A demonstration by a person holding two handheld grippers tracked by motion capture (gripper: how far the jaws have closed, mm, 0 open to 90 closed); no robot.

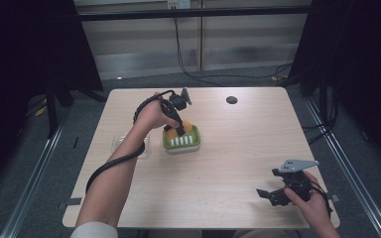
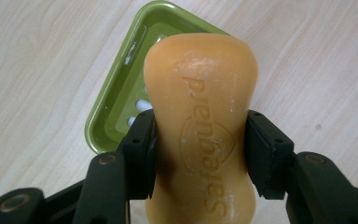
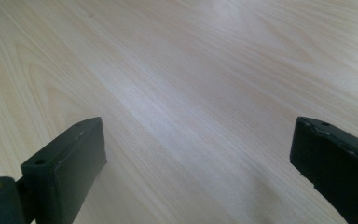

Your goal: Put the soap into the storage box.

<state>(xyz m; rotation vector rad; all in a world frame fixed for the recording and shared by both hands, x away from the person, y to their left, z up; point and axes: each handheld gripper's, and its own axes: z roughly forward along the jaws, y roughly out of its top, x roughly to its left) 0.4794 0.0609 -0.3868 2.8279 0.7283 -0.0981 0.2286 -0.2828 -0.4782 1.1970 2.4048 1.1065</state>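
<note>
The left gripper (image 2: 199, 140) clamps the orange soap bar (image 2: 200, 121) at its waist, directly above the green soap dish (image 2: 116, 100). Whether the bar is being lifted out or set in cannot be told, probably set in. Either way, the next move calls for a straight vertical path. The right gripper (image 3: 200, 154) rests wide open over bare table (image 3: 177, 70).

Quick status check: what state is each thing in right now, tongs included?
Orange waisted soap bar: gripped at its waist, over the dish.
Green slotted soap dish: on the table, nothing lying in it.
Left tongs: shut on the soap.
Right tongs: open, nothing held.
</note>
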